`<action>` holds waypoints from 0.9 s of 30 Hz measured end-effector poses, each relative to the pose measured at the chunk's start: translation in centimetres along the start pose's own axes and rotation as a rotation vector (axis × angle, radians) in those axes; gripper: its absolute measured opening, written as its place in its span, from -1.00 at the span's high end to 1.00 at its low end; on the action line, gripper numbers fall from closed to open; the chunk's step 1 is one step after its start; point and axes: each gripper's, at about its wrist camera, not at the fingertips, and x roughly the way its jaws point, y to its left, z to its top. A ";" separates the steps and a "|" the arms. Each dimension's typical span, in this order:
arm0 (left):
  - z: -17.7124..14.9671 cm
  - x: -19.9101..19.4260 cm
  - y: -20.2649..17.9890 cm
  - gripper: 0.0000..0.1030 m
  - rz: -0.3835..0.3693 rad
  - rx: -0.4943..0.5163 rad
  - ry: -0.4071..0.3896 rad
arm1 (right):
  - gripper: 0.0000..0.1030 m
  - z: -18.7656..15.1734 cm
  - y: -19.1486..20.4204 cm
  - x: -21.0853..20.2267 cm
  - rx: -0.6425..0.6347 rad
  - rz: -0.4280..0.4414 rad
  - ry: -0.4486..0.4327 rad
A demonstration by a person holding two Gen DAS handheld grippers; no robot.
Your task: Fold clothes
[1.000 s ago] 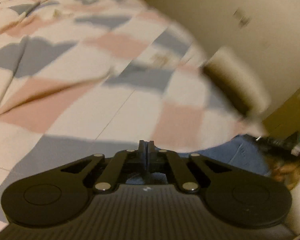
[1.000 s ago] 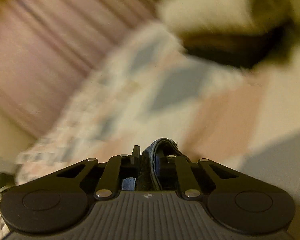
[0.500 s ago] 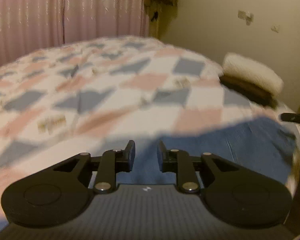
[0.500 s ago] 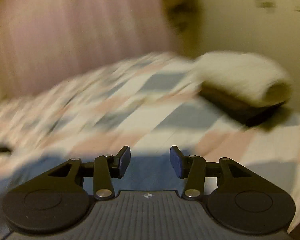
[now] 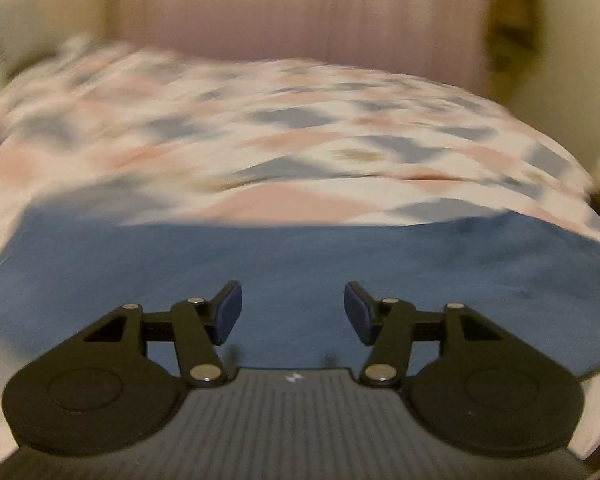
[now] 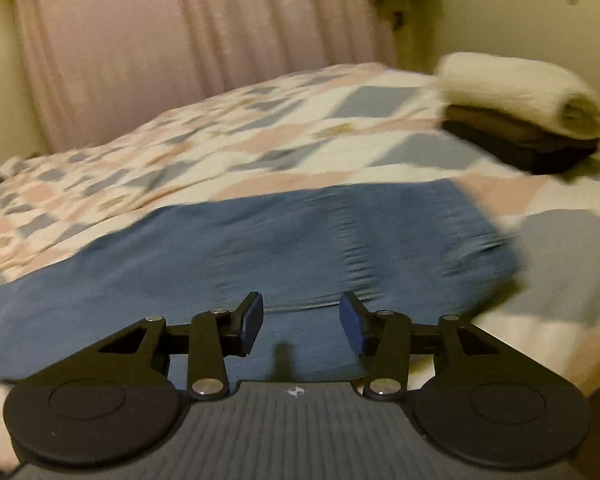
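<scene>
Blue garment [image 6: 284,240] lies spread flat along bed's [image 6: 228,136] near edge. Left gripper [image 5: 293,312] and right gripper [image 6: 301,322] both released, empty, above it (frames blurry). Risk: pinching bedspread along with cloth, or uneven fold.

Dim warm-yellow indoor light, no glare in either view. Left wrist view has heavy horizontal motion blur: the patchwork bedspread [image 5: 300,128] and pink curtain [image 5: 300,8] smear, only the gripper body is sharp. Right wrist view is milder, the folded stack [image 6: 520,120] soft; fisheye bending and dark corners on both.
</scene>
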 end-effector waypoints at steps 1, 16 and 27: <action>-0.4 -0.8 2.8 -0.02 0.033 -0.063 0.014 | 0.08 -0.3 1.9 0.1 -0.022 0.041 0.010; -1.3 -2.2 28.4 0.29 0.066 -0.786 -0.006 | 0.35 -10.1 35.8 2.5 -0.933 0.478 -0.064; -0.2 0.3 28.3 0.29 0.042 -0.796 -0.026 | 0.34 -12.3 42.4 4.8 -1.034 0.568 -0.081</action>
